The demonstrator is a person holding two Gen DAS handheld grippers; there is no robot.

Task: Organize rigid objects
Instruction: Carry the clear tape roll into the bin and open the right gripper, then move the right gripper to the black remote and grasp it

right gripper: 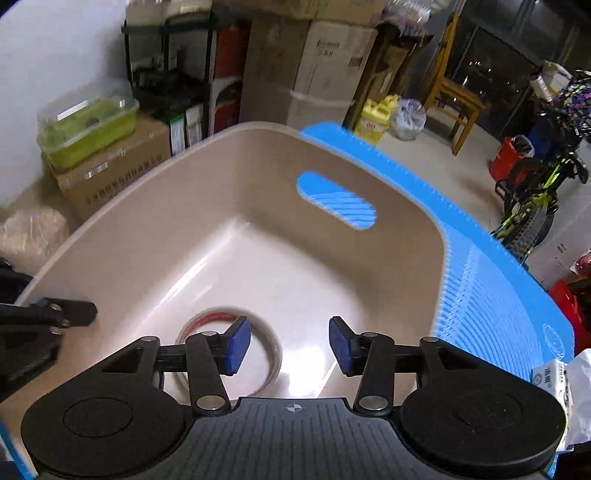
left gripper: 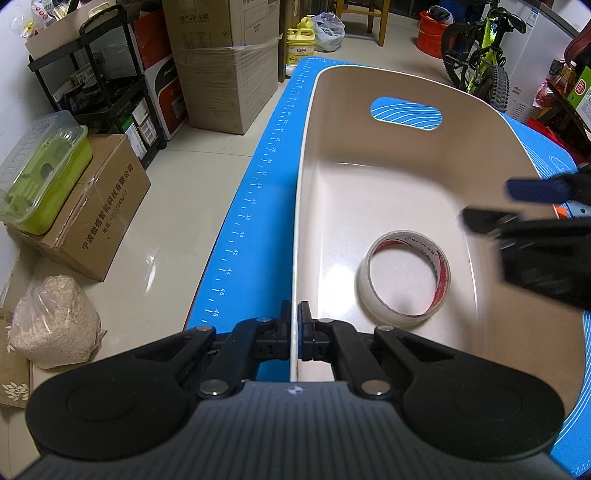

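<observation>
A beige plastic bin [left gripper: 306,147] with a handle cut-out stands on a blue mat [left gripper: 258,192]. A roll of clear tape [left gripper: 404,275] with a red-printed core lies flat on the bin's floor. My left gripper [left gripper: 294,325] is shut on the bin's near-left rim. My right gripper [right gripper: 290,345] is open and empty, hovering over the bin just right of the tape [right gripper: 266,339]; it shows blurred in the left wrist view [left gripper: 517,206]. The bin [right gripper: 155,177] fills the right wrist view.
Cardboard boxes [left gripper: 221,66], a black shelf [left gripper: 103,74], a green lidded container [left gripper: 44,170] and a bag of grain [left gripper: 55,321] stand on the floor to the left. A bicycle [left gripper: 480,55], a red bucket [left gripper: 430,35] and a wooden chair [right gripper: 458,96] are beyond the mat.
</observation>
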